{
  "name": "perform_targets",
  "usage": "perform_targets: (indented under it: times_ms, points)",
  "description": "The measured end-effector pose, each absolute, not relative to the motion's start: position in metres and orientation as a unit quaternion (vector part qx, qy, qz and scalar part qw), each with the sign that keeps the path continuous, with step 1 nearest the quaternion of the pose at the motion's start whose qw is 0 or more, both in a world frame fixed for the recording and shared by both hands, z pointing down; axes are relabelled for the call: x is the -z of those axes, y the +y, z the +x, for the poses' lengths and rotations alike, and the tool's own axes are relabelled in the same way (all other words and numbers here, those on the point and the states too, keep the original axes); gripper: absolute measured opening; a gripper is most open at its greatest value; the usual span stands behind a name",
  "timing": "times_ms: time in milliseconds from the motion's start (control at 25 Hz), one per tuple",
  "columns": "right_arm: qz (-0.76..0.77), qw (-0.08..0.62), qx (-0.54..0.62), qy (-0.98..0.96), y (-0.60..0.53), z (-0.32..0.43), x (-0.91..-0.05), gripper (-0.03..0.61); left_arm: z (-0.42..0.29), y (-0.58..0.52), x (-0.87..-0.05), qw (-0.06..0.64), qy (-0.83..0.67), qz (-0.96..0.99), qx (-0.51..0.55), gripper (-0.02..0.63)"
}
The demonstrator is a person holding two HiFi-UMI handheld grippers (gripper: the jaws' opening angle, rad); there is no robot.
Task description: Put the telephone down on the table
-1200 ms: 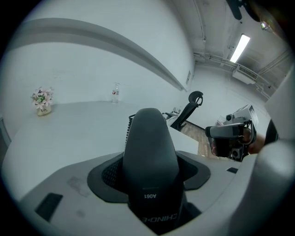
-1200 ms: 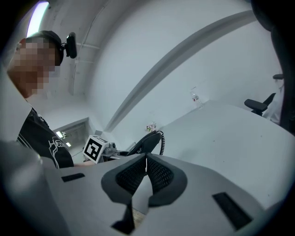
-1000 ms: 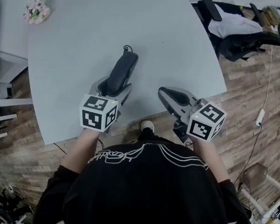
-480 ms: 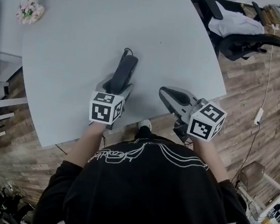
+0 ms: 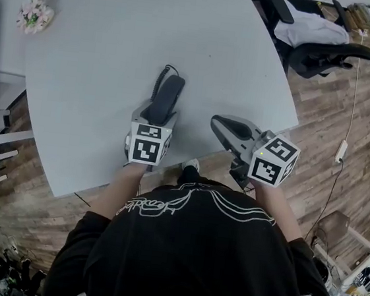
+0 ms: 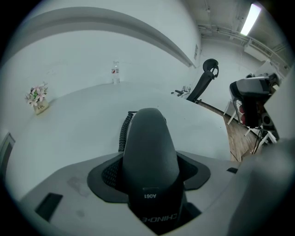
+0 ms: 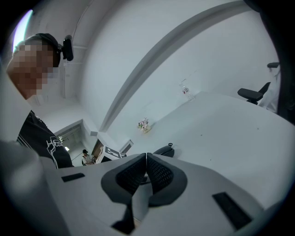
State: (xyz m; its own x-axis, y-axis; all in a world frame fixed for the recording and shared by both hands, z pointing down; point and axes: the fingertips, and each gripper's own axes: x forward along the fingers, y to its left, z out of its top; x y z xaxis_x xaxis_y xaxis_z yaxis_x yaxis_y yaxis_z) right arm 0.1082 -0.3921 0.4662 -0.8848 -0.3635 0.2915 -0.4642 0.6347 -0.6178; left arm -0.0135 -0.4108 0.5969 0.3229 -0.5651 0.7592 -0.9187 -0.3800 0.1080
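Pale grey table (image 5: 118, 37) is occupying the room's centre. Wood-plank floor (image 5: 318, 146) is showing off the table's right edge, where a black office chair (image 5: 334, 58) is standing. A ceiling strip light (image 6: 251, 18) is glowing above the table.

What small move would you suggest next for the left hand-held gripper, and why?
Probably ease the left hand-held gripper down until the telephone handset rests flat on the table: its jaws clamp the handset over the table, and whether it touches the surface isn't clear.
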Motion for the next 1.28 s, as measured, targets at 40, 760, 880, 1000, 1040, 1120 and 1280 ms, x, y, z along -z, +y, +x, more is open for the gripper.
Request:
perform_targets:
  times_ms: [40, 760, 880, 1000, 1040, 1120, 1280]
  points:
    - [0.23, 0.07, -0.361, -0.901, -0.392, 0.109, -0.467, 0.038, -0.012, -0.41, -0.599, 0.271, -0.484, 0.765, -0.327, 0.282]
    - [0.221, 0.07, -0.372, -0.899, -0.394, 0.102, -0.477, 0.038, 0.0, -0.41, -0.603, 0.236, -0.473, 0.768, -0.361, 0.294]
    - [0.22, 0.076, -0.373, -0.898, -0.393, 0.1, -0.479, 0.038, 0.003, -0.409, -0.596, 0.233, -0.468, 0.785, -0.333, 0.341]
    - [0.222, 0.082, -0.37, -0.899, -0.389, 0.098, -0.479, 0.038, 0.002, -0.406, -0.578, 0.228, -0.461, 0.802, -0.302, 0.351]
    - [0.224, 0.085, -0.366, -0.899, -0.387, 0.097, -0.478, 0.038, 0.002, -0.403, -0.57, 0.227, -0.456, 0.809, -0.293, 0.351]
    - [0.228, 0.092, -0.355, -0.902, -0.384, 0.096, -0.476, 0.038, -0.002, -0.399, -0.556, 0.224, -0.451, 0.819, -0.274, 0.351]
    - [0.222, 0.085, -0.343, -0.909, -0.37, 0.084, -0.463, 0.038, -0.023, -0.38, -0.523, 0.232, -0.462, 0.825, -0.229, 0.351]
